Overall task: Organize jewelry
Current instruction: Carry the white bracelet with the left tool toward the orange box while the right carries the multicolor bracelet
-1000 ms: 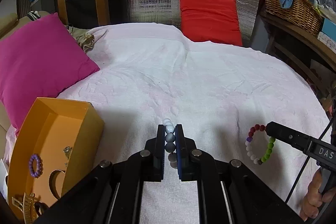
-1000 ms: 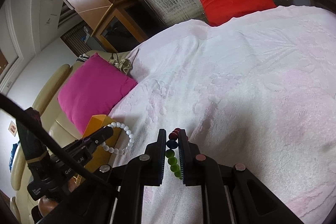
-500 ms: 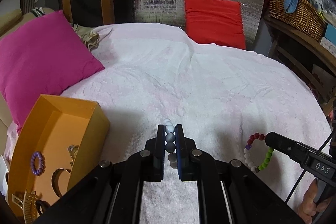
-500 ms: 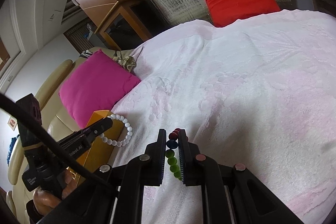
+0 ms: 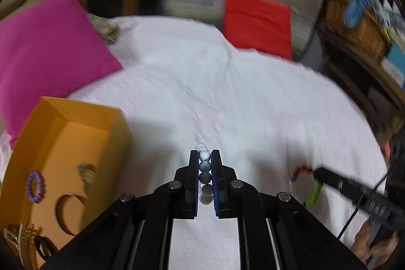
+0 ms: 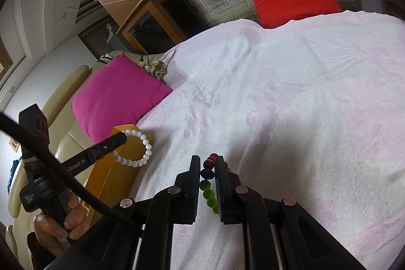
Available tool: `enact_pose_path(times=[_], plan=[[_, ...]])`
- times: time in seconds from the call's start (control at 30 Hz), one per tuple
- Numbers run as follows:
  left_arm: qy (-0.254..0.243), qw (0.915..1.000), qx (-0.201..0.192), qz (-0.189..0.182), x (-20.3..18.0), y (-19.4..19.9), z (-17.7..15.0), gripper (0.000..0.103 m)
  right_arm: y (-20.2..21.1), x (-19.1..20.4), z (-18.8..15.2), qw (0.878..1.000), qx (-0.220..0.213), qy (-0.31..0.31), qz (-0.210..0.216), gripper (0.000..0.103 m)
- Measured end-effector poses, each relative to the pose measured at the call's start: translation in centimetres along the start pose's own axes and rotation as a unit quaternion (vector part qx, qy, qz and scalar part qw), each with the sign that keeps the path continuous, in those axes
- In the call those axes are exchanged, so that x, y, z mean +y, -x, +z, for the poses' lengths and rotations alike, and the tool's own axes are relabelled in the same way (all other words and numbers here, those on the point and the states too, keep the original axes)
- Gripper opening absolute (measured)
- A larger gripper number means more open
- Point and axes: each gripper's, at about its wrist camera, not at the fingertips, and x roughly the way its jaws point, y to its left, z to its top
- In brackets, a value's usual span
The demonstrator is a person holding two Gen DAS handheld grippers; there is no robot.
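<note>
Both bracelets lifted, box drawing nearer on my left.

The pink-white bed cover (image 6: 291, 98) is bare of jewelry. The orange box (image 5: 76, 143) now sits larger and closer in my left view than a second ago, so the drop-off is near. My left gripper (image 5: 205, 163) stays clamped on the white bead bracelet (image 5: 203, 156), hanging by the box's corner. My right gripper (image 6: 207, 173) stays clamped on the coloured bead bracelet (image 6: 208, 187), above the cover. The purple bracelet (image 5: 35, 186) already lies inside.

The left tongs (image 5: 205, 163) clamp a white bead bracelet (image 5: 204, 161) over the pale blanket (image 5: 227, 98), beside the orange box (image 5: 83, 133).
</note>
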Motion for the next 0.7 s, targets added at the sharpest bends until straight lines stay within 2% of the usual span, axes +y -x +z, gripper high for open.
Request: enact_pose_path(times=[0.1,0.2,0.27,0.37,0.53,0.7], plan=[[-0.012,0.9986,0.045,-0.023,-1.2,-2.2,-0.9,0.009,-0.2,-0.9,0.1,1.0,0.011,-0.014,-0.019,0.013],[-0.024,0.9969,0.068,-0.03,-2.2,-3.7,-1.3,0.009,-0.9,-2.3,0.2,0.998,0.033,-0.034,-0.05,0.013],[-0.023,0.9961,0.078,-0.034,-2.2,-4.4,-1.1,0.009,-1.4,-3.6,0.1,0.995,0.054,-0.059,-0.056,0.013],[-0.018,0.9953,0.091,-0.028,-2.0,-5.3,-1.1,0.009,-2.2,-5.0,0.0,0.991,0.08,-0.09,-0.056,0.013],[-0.011,0.9949,0.096,-0.031,-1.6,-5.5,-1.3,0.009,-2.6,-5.8,0.1,0.987,0.099,-0.116,-0.044,0.016],[-0.005,0.9947,0.099,-0.027,-1.3,-5.5,-1.4,0.009,-2.9,-5.6,-0.1,0.985,0.112,-0.115,-0.066,0.019]])
